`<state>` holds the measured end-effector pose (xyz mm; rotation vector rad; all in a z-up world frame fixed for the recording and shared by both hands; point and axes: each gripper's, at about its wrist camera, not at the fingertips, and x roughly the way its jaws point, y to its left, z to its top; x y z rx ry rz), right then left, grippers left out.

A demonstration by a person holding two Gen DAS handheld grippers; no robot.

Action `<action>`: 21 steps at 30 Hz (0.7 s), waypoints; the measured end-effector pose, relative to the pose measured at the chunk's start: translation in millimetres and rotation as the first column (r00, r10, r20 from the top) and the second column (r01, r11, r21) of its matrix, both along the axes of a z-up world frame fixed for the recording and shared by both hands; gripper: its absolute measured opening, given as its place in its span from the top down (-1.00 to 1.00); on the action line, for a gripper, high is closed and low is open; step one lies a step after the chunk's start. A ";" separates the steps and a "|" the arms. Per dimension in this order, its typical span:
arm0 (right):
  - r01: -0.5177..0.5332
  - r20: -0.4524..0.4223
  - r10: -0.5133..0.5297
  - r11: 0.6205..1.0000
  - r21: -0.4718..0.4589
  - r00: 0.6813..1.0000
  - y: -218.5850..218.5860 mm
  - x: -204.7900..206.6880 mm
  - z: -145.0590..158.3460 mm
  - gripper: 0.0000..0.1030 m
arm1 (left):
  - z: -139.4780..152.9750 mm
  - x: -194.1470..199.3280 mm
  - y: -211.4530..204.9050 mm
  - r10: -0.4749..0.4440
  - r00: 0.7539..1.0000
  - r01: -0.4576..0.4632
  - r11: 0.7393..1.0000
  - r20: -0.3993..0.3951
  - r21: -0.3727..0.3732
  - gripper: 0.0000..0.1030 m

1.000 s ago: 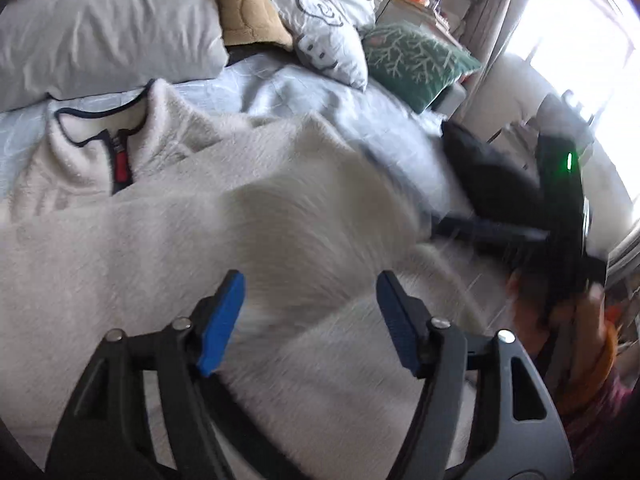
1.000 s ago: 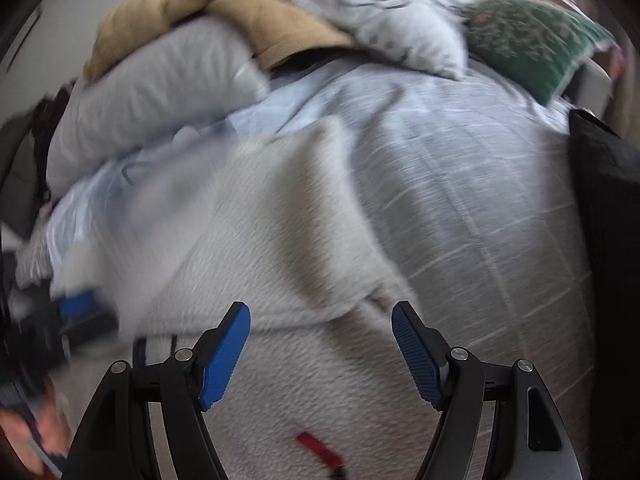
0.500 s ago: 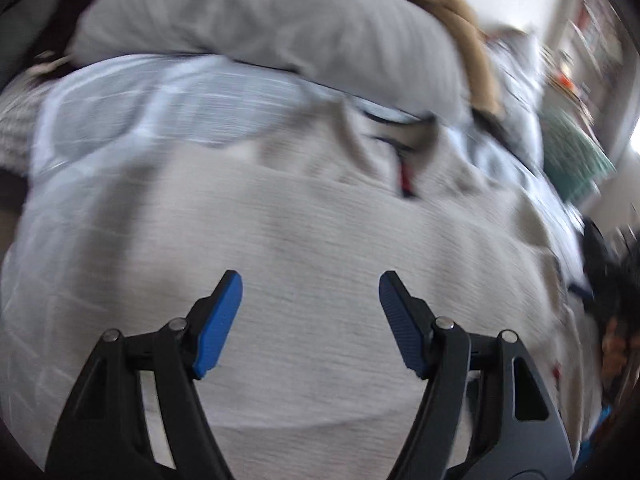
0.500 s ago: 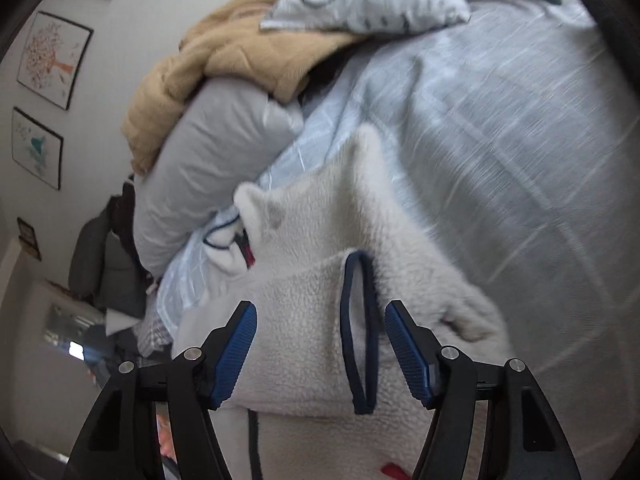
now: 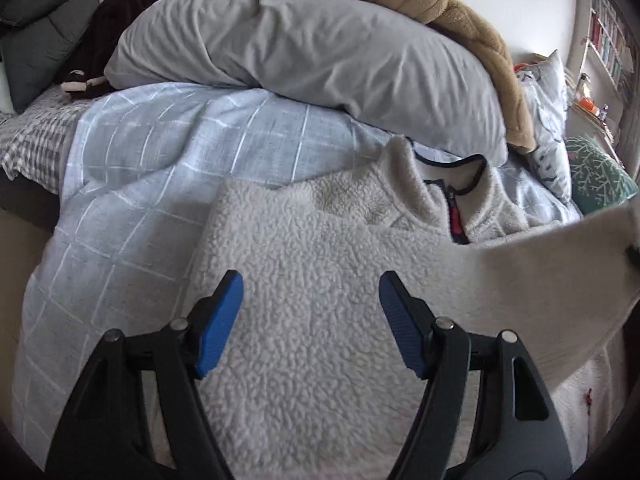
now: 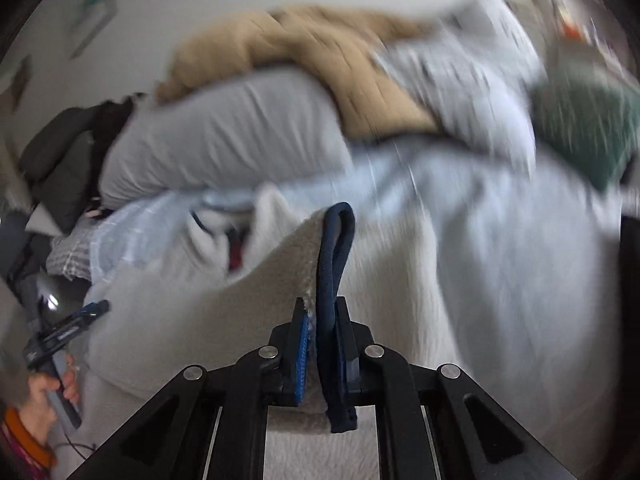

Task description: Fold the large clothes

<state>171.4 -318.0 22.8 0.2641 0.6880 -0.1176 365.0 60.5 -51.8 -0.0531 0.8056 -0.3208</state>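
A cream fleece pullover (image 5: 320,280) with navy trim and a red zip pull at the collar (image 5: 456,208) lies on the bed. My left gripper (image 5: 310,312) is open and empty just above its body. My right gripper (image 6: 322,332) is shut on the navy-trimmed cuff (image 6: 334,264) of one sleeve and holds it lifted. That sleeve (image 5: 560,280) shows at the right of the left wrist view, stretched across the pullover. The right wrist view is blurred.
The bed has a light blue checked cover (image 5: 152,168). A grey pillow (image 5: 304,52), a tan quilted blanket (image 5: 448,16) and a green cushion (image 5: 600,176) lie at the head. Dark clothes (image 5: 60,32) are piled far left. The left gripper (image 6: 64,332) shows low left in the right wrist view.
My right gripper has shut on the sleeve cuff and lifted it. My left gripper has steadied over the pullover's body, still open.
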 end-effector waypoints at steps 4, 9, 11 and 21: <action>0.044 -0.011 -0.045 0.996 -0.081 0.999 -13.5 18.1 -13.2 0.75 | -34.0 -1.5 -1.0 0.009 0.998 -0.008 1.000 -0.056 0.019 -0.39; 0.168 -0.251 -0.184 0.982 -0.086 0.950 -49.5 32.0 -111.1 0.80 | -31.0 -7.8 -9.9 -0.003 0.999 0.008 0.995 -0.053 0.096 -0.39; 0.144 -0.218 -0.162 0.985 -0.097 0.962 -51.0 25.7 -107.5 0.78 | -17.6 -5.5 -10.0 -0.011 0.999 0.014 0.996 -0.037 0.086 -0.39; 0.076 -0.095 -0.090 0.987 -0.139 0.991 -11.4 29.3 -57.3 0.32 | -37.5 9.2 -19.3 -0.004 1.000 0.006 0.996 -0.020 0.090 -0.40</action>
